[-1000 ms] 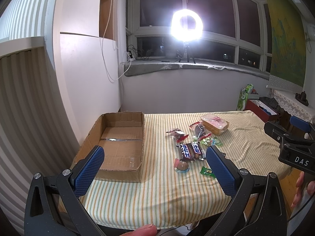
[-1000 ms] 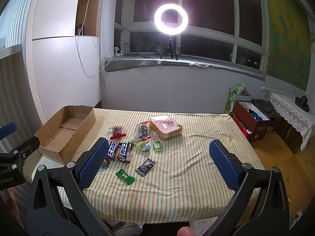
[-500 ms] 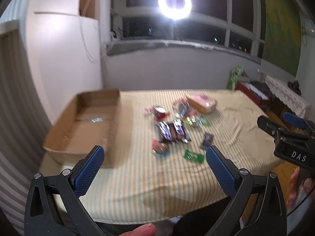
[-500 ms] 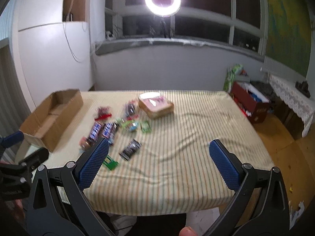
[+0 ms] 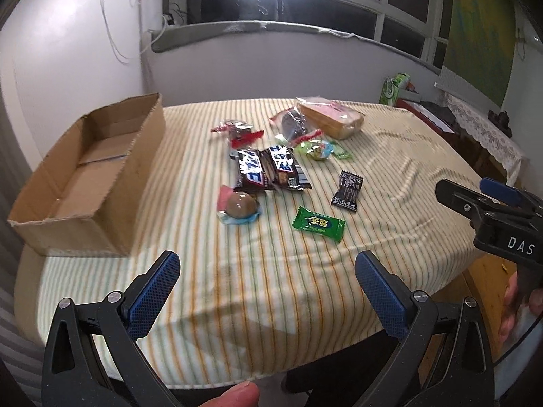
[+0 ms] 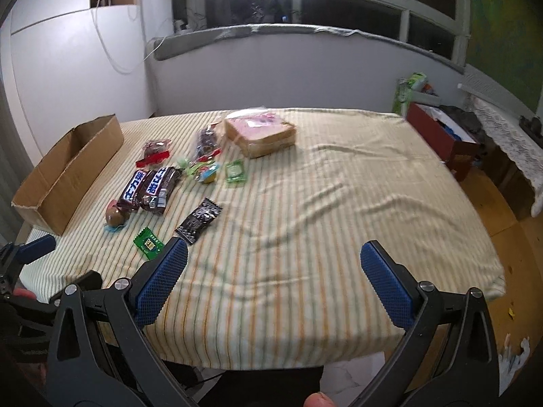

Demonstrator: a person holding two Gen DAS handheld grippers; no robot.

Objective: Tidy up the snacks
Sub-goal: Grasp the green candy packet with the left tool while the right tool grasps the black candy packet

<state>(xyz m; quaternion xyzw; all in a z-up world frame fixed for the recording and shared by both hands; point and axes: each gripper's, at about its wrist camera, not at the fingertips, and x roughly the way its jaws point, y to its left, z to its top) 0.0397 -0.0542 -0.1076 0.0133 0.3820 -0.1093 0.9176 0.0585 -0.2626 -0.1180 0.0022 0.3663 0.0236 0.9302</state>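
Both tools wide open, nothing held. Left tool [image 5: 266,273] hangs over the near edge of the desk [image 5: 390,156]; right tool [image 6: 273,264] likewise, further right, above bare cloth.

Snacks sit loose on the striped cloth, left of centre. Box [image 5: 90,176] stands at the left edge, open top, looks empty. Just right of the box, nearest the left tool: round chocolate [image 5: 241,205] in a clear twist wrap, green candy [image 5: 318,224] to its right, black sachet [image 5: 348,190] a little further. Two bars [image 5: 268,169] lie side by side, touching, just beyond the chocolate. Far row: red-trimmed packet [image 5: 239,130], dark bag [image 5: 293,125], small green sweets [image 5: 320,149], wrapped bread [image 5: 331,117] furthest.

Handling, judged:
- all light, no load on the pads.
- film wrappers slick and crinkly; small sweets may skid on the cloth, so close across the body, not the twisted ends.
- bars stiff: grip across the short width, mid-length.
- chocolate ball round, may roll or pop out; pinch at its widest part.
- bread soft, crushes easily; light squeeze on the long sides, or take the bag's slack.
- cloth wrinkled, could get pinched with flat sachets.

Likely goal: snacks into the box, none in yet.
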